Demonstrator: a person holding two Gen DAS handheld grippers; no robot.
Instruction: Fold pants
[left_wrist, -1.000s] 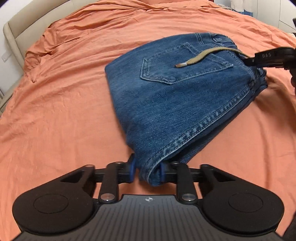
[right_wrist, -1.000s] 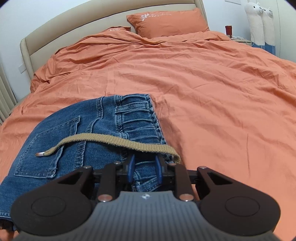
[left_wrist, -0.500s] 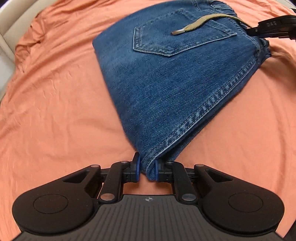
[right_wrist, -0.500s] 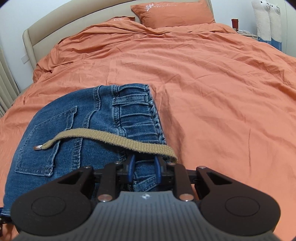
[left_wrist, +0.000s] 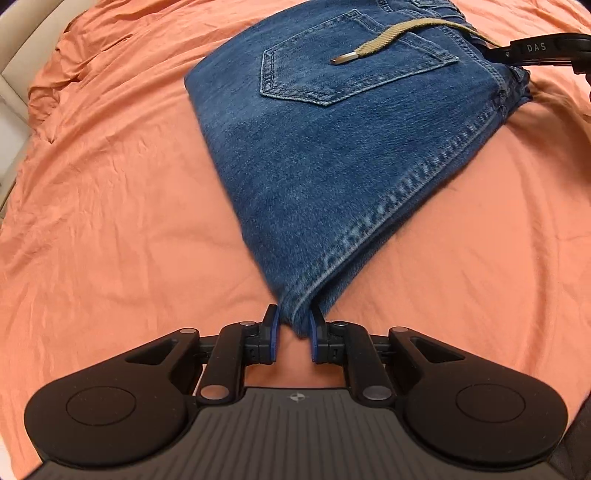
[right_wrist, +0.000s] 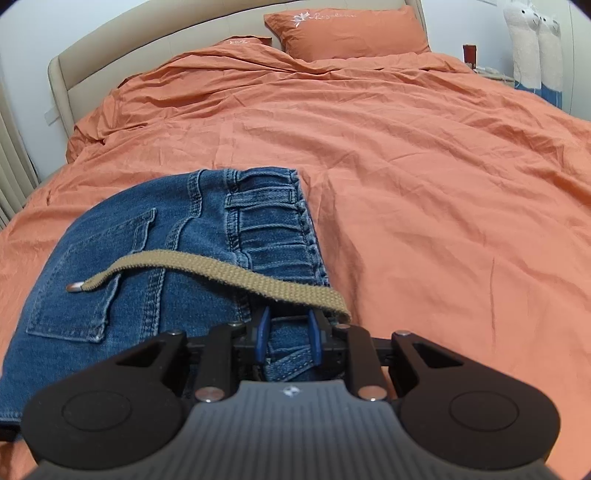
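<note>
On the orange bed cover (right_wrist: 406, 166), near edge: folded jeans (left_wrist: 332, 147), back pocket (left_wrist: 351, 62) facing up, lying flat apart from the two gripped ends.

Compared with a second ago: left wrist view tipped further downward, headboard nearly out of frame, denim drawn tighter toward the camera into a narrow point. Right wrist view practically unchanged. Judged as a tensioning step: bundle being stretched flat between the two grips before the next fold or release.

Long axis: from the pinched lower corner to the waistband (right_wrist: 273, 221). Waistband end toward the right gripper (right_wrist: 288, 332); opposite corner toward the left gripper (left_wrist: 293, 332).

Across the pocket: tan webbing belt (right_wrist: 221, 269), metal tip pointing away from the waistband, loose end liable to slip during folding.

Right gripper: clamped on bunched waistband denim, just under the belt. Left gripper: clamped on the denim corner, jaws just eased slightly apart, cloth between the pads (left_wrist: 272, 332) and drawn taut.
</note>
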